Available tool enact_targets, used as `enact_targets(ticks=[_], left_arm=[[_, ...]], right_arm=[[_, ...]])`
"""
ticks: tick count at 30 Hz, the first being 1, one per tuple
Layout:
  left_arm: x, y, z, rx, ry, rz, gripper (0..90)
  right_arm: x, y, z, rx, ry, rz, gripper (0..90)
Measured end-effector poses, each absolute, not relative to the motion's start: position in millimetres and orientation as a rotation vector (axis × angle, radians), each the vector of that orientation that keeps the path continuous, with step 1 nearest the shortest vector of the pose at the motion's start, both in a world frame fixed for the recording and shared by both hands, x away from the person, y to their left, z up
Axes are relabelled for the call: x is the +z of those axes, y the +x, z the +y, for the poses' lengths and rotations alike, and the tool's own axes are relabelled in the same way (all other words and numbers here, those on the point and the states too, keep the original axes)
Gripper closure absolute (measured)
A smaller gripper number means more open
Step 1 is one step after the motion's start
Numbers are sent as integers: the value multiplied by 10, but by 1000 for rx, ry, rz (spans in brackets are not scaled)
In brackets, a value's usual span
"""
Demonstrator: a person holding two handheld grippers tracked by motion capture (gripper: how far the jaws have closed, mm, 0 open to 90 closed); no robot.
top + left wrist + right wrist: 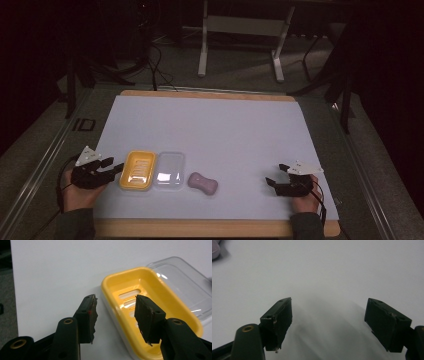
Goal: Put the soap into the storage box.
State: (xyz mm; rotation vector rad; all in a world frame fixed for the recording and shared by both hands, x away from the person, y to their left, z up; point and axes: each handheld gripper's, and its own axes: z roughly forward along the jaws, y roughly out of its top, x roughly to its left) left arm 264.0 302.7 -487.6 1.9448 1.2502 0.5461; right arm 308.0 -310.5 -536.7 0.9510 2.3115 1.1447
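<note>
A yellow soap dish (137,170) sat open-side up near the front left of the white-topped bench (210,125). A clear lid (169,170) lay touching it at 3 o'clock, and a pink soap bar (202,183) lay just beyond the lid, apart from it. The row probably kept each piece free to be picked up on its own.

The left gripper (116,167) lay at 9 o'clock of the dish, pointing level toward it. Its fingers (87,315) stood partly apart, one outside the near rim and one over the slotted floor. They straddled the wall without pressing it, as if lined up to pinch.

The right gripper (276,174) rested well apart at 3 o'clock of the soap, low on the bare bench. Its fingers (278,320) were spread wide and held nothing. Both of the person's hands came in from the front edge.
</note>
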Motion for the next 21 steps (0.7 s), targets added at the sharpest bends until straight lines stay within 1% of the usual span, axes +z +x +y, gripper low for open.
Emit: enact_targets(ticks=[4, 12, 21], left_arm=[[-4803, 2633, 3024, 547, 1953, 1219, 514], [-4736, 2611, 3003, 503, 1994, 1156, 489], [-4652, 2639, 2948, 475, 2020, 1100, 488]], right_arm=[[-5368, 3074, -3093, 1133, 945, 2310, 211], [-5370, 3072, -3086, 1127, 944, 2310, 208], [-5369, 3069, -3086, 1127, 947, 2306, 208]])
